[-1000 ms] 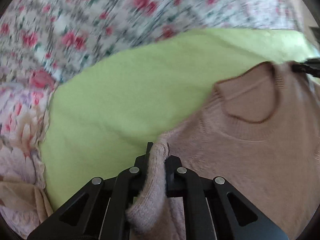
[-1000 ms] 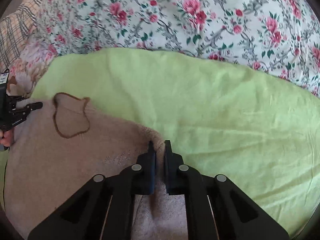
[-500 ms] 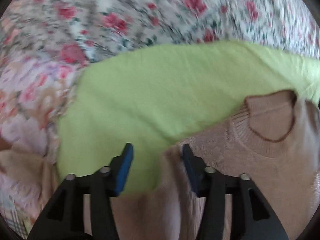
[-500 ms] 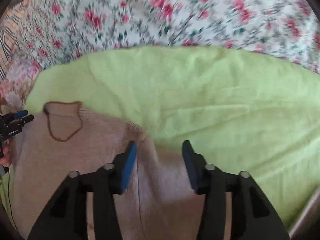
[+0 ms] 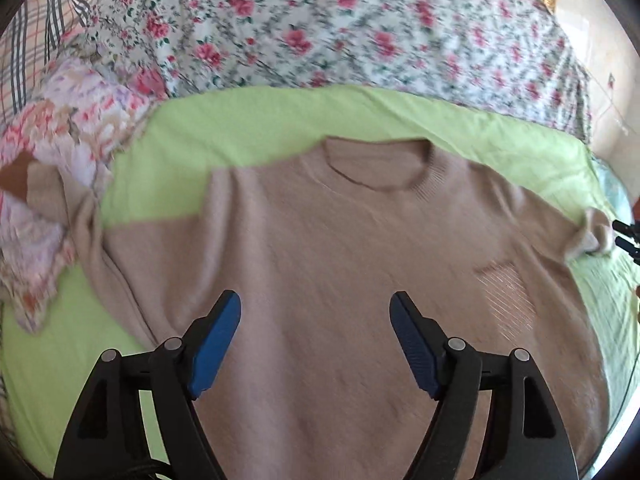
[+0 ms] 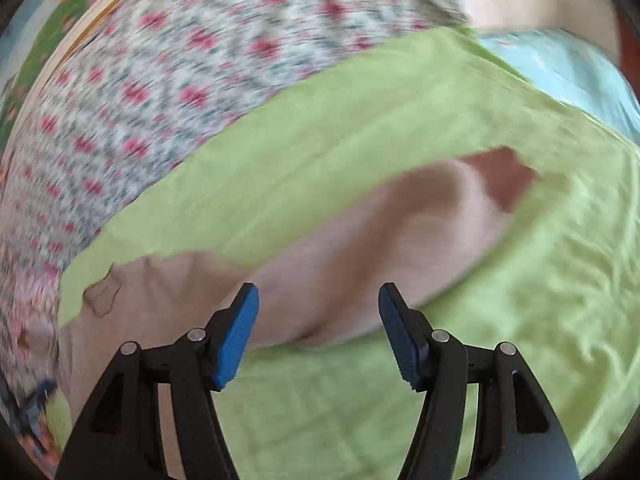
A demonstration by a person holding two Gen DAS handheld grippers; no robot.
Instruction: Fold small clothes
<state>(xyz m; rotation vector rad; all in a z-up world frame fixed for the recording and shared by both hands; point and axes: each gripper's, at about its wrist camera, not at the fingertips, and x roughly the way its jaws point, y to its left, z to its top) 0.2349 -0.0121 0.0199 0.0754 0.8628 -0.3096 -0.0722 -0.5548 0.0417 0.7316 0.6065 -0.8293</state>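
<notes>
Left gripper [image 5: 315,308]: nearest in our left wrist view, at 6 o'clock; we see its blue pads [image 5: 214,346] standing wide apart and the jaws opening. Released; nothing pinched between them.
Right gripper [image 6: 318,300]: at 6 o'clock of our right wrist view, jaws likewise apart and opening, blue pads clear of any cloth. Released, grasping nothing. View heavily smeared.
Sweater [image 5: 352,280]: beige knit pullover, lying spread face up on the green cloth, directly beyond the left gripper's fingers. It fills the centre of our left wrist view, hem towards 6 o'clock.
Neckline [image 5: 378,166]: round ribbed collar with a darker brown edge, towards 12 o'clock of the sweater body.
Sleeves: one runs out to 9 o'clock and drapes off the green cloth; the other [image 6: 420,232] stretches towards 3 o'clock, its cuff bunched. In our right wrist view that sleeve lies beyond the open fingers.
Green cloth [image 5: 248,120]: lime sheet under the sweater, wrinkled at 3 o'clock.
Floral bedding [image 5: 320,28]: white with pink roses, farthest, from 10 to 2 o'clock behind the green cloth.
Plaid fabric [image 5: 36,40]: far corner at 10 o'clock.
</notes>
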